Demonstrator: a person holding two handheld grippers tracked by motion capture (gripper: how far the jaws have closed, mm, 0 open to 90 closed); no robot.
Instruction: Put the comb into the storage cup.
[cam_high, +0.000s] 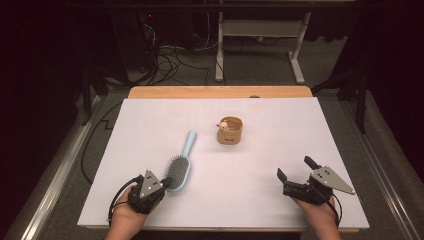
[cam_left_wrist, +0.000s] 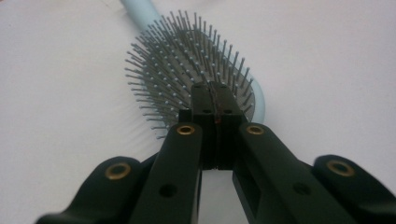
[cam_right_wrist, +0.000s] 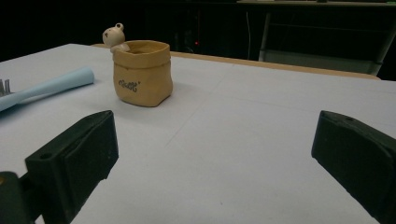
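Lying flat on the white surface (cam_high: 250, 170): a blue hairbrush (cam_high: 181, 162), bristles up, handle pointing away toward the little brown pot (cam_high: 229, 131). Sitting right at the brush's round end, jaws pressed together on nothing: the left hand-held gripper (cam_high: 168, 182). Waiting well apart on the other side, jaws wide open and empty: the right hand-held gripper (cam_high: 296, 169). Nearer by far: the left one.

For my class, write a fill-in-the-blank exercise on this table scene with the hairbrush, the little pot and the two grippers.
1. The hairbrush lies with its bristles facing ____.
2. The jaws of the left gripper are ____.
3. The jaws of the right gripper are ____.
4. A small ____ figure peeks over the rim of the tan pot.

Missing words: up; shut; open; bear
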